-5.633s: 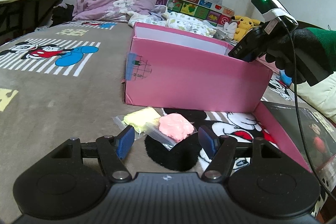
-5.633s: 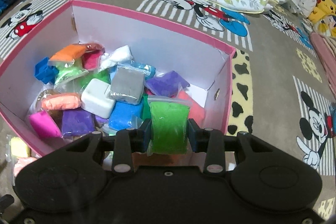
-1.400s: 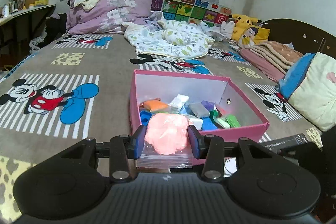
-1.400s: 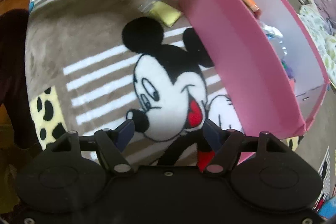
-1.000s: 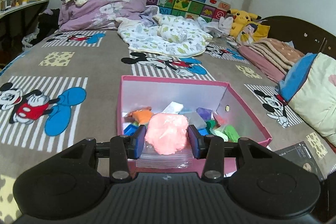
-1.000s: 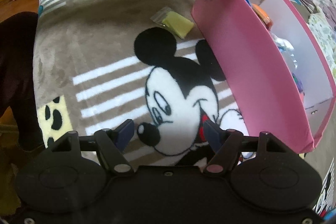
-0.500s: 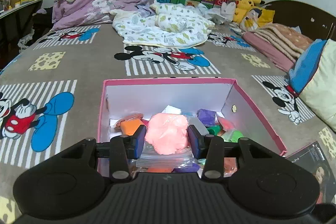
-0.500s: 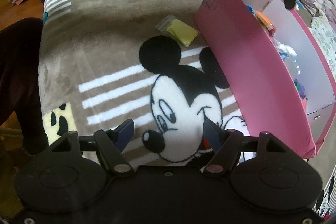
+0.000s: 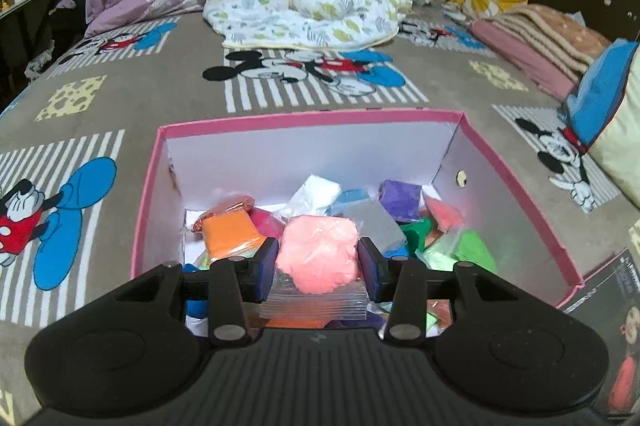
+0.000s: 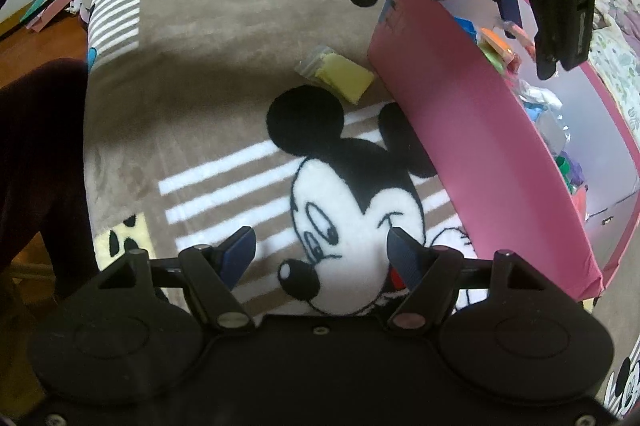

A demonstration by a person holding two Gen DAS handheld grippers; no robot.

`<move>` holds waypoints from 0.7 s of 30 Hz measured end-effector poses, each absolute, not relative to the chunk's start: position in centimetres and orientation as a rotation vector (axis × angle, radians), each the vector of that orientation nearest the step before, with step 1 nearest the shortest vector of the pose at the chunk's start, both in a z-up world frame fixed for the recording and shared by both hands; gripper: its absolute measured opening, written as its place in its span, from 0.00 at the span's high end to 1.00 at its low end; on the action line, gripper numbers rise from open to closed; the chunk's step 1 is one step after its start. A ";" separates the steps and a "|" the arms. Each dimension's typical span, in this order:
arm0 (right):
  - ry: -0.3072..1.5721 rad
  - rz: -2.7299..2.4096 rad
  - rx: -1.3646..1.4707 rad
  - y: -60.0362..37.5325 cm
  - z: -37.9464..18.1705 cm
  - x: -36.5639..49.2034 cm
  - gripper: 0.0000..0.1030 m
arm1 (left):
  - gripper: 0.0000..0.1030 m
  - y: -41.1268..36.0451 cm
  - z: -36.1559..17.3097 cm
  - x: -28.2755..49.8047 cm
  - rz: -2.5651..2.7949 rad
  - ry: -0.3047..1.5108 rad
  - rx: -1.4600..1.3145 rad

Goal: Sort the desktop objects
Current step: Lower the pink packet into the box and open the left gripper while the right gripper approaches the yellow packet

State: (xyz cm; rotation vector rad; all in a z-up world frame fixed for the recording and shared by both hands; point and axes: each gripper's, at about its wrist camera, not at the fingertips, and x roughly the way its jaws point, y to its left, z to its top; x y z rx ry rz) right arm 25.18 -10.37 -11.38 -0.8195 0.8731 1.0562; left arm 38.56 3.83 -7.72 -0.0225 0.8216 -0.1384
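Note:
My left gripper [image 9: 318, 264] is shut on a bag of pink clay [image 9: 318, 254] and holds it over the near part of the pink box [image 9: 308, 116]. The box holds several clay bags, among them orange [image 9: 228, 232], grey [image 9: 374, 222], purple [image 9: 400, 194] and green [image 9: 472, 246]. My right gripper [image 10: 320, 254] is open and empty above the Mickey blanket, left of the pink box [image 10: 472, 130]. A yellow clay bag [image 10: 342, 76] lies on the blanket beside the box wall. The left gripper also shows at the top of the right wrist view [image 10: 516, 10], over the box.
The box stands on a bed covered by a brown Mickey blanket [image 9: 120, 94]. Quilts and pillows [image 9: 316, 6] are piled at the far end, with a blue and cream cushion [image 9: 608, 114] at the right. A dark booklet [image 9: 608, 310] lies right of the box.
My left gripper has carried the pink clay bag forward, over the box. My right gripper has drawn back a little from the box, still open; the left gripper has entered its view.

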 end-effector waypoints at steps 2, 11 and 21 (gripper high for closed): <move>0.877 1.058 -0.817 -10.4 -11.5 25.2 0.30 | 0.59 3.5 -7.9 38.9 -0.136 0.828 -0.008; 0.894 1.053 -0.788 -11.0 -11.6 25.5 0.30 | 0.59 1.8 -9.2 40.3 -0.130 0.868 0.066; 0.925 1.045 -0.790 -11.5 -12.5 25.5 0.30 | 0.43 2.8 -10.2 41.0 -0.075 0.880 -0.026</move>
